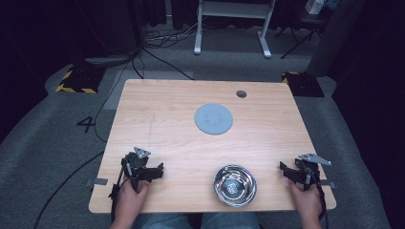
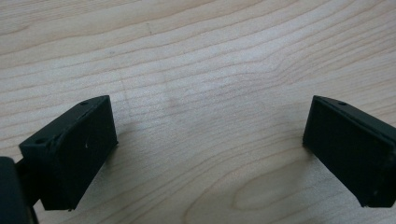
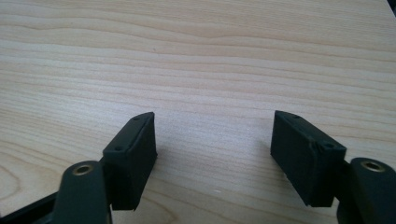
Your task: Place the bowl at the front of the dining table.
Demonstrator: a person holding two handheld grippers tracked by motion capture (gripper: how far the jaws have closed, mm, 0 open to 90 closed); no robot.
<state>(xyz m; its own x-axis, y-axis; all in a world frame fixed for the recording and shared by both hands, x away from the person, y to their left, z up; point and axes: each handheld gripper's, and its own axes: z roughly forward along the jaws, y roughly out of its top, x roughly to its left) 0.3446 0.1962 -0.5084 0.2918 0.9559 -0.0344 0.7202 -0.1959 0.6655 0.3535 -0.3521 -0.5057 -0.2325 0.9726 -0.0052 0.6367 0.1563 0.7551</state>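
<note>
A shiny steel bowl (image 1: 234, 185) sits near the table's front edge, right of centre, with something small inside that I cannot make out. A flat grey round disc (image 1: 213, 119) lies in the middle of the wooden table (image 1: 157, 119). My left gripper (image 1: 157, 171) rests at the front left, held in a hand, pointing right toward the bowl. In the left gripper view, this gripper (image 2: 210, 140) stands open over bare wood. My right gripper (image 1: 283, 170) rests at the front right, pointing left. Its jaws, in the right gripper view (image 3: 214, 149), are open and hold nothing.
A dark round hole (image 1: 241, 94) marks the table's far right part. Beyond the table lie grey carpet, cables (image 1: 162, 36), a white desk frame (image 1: 231, 24) and two yellow-and-black striped bases (image 1: 79, 78).
</note>
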